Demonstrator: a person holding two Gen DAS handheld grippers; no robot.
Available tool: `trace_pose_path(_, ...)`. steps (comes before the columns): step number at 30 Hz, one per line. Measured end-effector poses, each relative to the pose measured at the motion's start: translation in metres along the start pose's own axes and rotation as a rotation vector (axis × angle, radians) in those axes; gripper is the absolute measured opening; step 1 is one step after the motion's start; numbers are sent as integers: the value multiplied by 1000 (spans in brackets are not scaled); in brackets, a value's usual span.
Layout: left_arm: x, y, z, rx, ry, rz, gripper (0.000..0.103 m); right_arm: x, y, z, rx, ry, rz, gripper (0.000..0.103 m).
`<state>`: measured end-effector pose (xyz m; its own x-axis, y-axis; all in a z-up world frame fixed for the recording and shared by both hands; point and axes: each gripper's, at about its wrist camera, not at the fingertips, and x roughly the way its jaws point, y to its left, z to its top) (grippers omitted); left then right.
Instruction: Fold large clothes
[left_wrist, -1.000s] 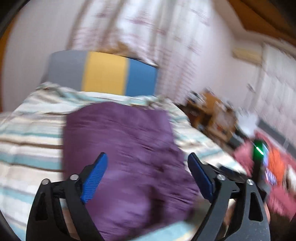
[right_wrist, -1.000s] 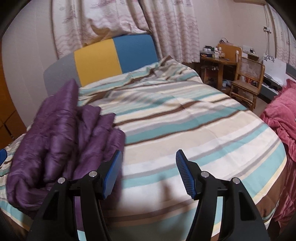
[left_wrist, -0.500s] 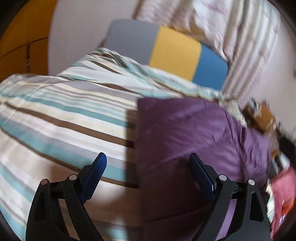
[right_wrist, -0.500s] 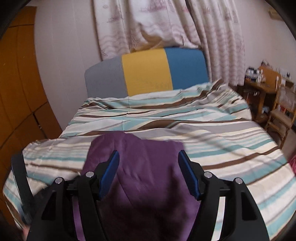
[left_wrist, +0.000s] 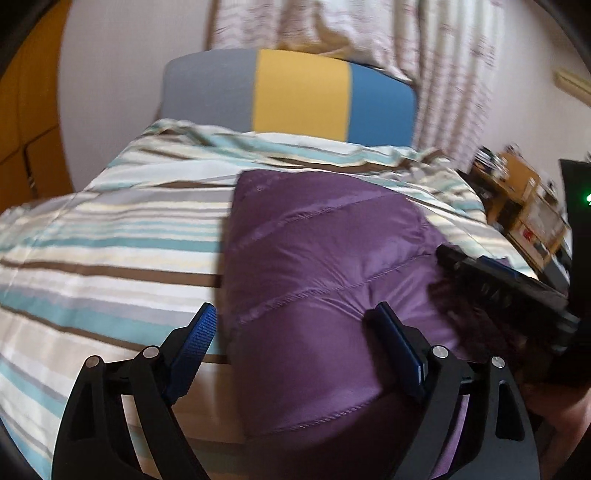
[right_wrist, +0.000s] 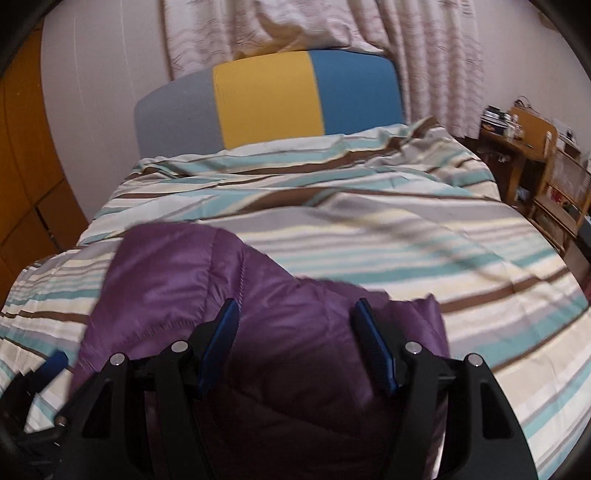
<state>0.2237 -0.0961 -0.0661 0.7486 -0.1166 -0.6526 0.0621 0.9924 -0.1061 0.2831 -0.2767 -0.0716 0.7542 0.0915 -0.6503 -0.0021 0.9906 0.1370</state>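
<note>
Striped bedding (left_wrist: 110, 236) fills the left wrist view; one purple quilted jacket (left_wrist: 325, 280) lies bundled on it, below the headboard (left_wrist: 295, 96). Left gripper (left_wrist: 291, 347) is spread, holding nothing. From the right wrist, right gripper (right_wrist: 295, 339) hangs spread over the jacket. Folding looks nearly finished; next likely pressing flat.

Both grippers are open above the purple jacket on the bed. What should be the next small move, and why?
Probably lower the left gripper and shut it on the near left edge of the purple jacket. Its jaws stand open astride that edge, holding nothing, and the jacket lies puffy and bunched on the striped bedcover. The right gripper hangs open over the jacket's middle, so it has no edge to pinch.
</note>
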Motion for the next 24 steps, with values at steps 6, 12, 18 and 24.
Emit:
trace_pose_path(6, 9, -24, -10, 94, -18, 25, 86, 4, -26, -26, 49, -8, -2, 64)
trace_pose_path(12, 37, -15, -10, 50, 41, 29, 91, 34, -21, -24, 16, 72, -51, 65)
trace_pose_path(18, 49, -9, -14, 36, 44, 21, 92, 57, -26, -25, 14, 101, -51, 67)
trace_pose_path(24, 38, -6, 0, -11, 109, 21, 95, 52, -27, -26, 19, 76, -52, 68)
